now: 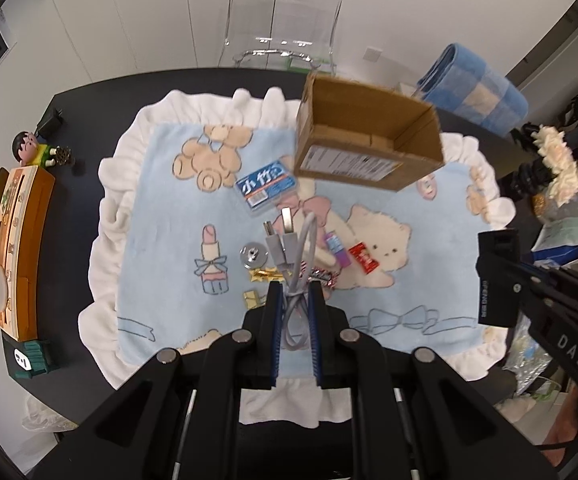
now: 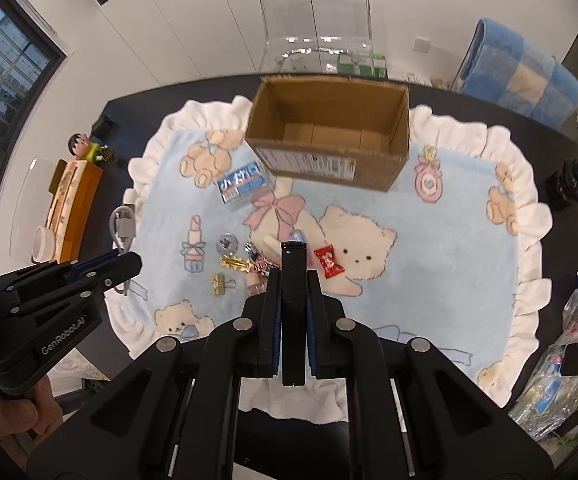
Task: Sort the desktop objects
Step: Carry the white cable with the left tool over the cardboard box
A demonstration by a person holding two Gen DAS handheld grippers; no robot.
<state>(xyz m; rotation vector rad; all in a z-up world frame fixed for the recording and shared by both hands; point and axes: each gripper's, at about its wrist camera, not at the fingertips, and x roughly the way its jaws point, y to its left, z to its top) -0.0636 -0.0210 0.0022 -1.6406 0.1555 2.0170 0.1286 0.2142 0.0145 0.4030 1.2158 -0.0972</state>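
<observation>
Left gripper [image 1: 295,294] was clamped on a coiled grey USB cable [image 1: 293,256], held above mid-frame. Right gripper [image 2: 293,276] was clamped on a black rectangular bar [image 2: 293,304], pointed forward over the blanket [image 2: 429,248]. Small items lay just ahead: red candy [image 2: 328,262], gold binder clip [image 2: 220,282]. The open cardboard box [image 2: 329,136] stood upper centre, its interior unobstructed.

Between my matt black plastic jaws hangs a smooth grey rubbery cable [image 1: 295,276], above a soft fleecy cloth blanket [image 1: 161,216] bearing a matt brown cardboard box [image 1: 369,136], a shiny metal disc [image 1: 252,255] and a glossy red foil wrapper [image 1: 364,258].
</observation>
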